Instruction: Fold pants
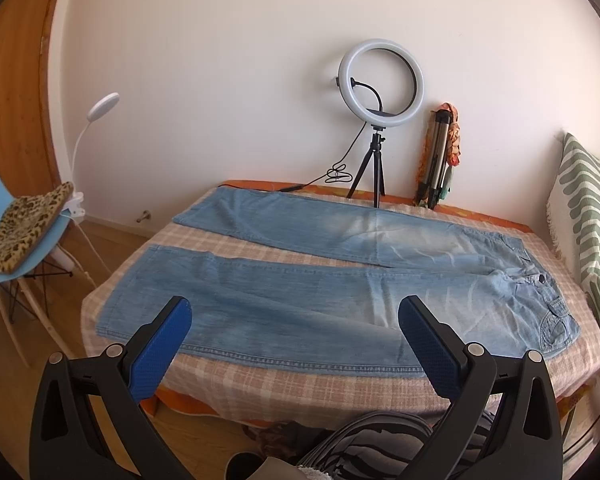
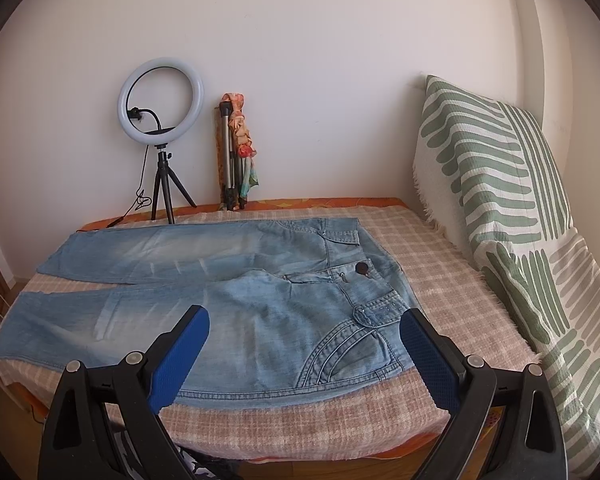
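Light blue jeans [image 1: 300, 292] lie flat and unfolded on a checked cloth, legs spread apart to the left, waist to the right. In the right wrist view the jeans [image 2: 260, 304] show the waistband, a dark button [image 2: 363, 268] and the front pocket. My left gripper [image 1: 296, 320] is open and empty, held above the near leg at the table's front edge. My right gripper [image 2: 304, 336] is open and empty, above the hip and pocket area at the near edge.
A ring light on a tripod [image 1: 380, 92] and a folded tripod with a scarf [image 1: 440, 156] stand at the back wall. A green-striped cushion [image 2: 496, 184] lies at the right. A blue chair with a leopard cushion [image 1: 20, 232] stands left.
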Tool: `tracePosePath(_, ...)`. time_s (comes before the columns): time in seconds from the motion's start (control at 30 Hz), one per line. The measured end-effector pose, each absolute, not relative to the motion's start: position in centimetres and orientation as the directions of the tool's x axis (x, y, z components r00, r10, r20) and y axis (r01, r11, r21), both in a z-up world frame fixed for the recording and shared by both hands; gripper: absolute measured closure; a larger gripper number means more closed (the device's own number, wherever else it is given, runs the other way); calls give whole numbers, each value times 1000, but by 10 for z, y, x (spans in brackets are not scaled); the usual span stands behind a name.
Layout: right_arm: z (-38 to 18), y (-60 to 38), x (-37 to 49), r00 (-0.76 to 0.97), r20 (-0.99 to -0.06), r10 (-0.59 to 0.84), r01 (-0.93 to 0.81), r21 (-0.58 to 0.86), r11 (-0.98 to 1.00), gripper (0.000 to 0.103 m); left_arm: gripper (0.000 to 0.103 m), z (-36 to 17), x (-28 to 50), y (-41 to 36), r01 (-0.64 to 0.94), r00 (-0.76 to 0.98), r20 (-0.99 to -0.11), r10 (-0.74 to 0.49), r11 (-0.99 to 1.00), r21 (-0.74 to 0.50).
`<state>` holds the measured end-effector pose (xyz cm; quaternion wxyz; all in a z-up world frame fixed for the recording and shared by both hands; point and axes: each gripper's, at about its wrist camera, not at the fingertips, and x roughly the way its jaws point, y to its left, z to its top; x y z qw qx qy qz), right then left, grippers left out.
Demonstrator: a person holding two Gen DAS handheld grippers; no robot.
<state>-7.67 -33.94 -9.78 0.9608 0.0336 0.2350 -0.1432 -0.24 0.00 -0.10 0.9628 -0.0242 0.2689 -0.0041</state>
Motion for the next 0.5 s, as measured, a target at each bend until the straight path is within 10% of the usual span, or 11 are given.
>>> tracePosePath(0.5, -103, -341, -78, 848, -468, -249, 289, 15, 957, 6, 0, -3, -2, -1, -2, 855, -519, -20, 999, -42)
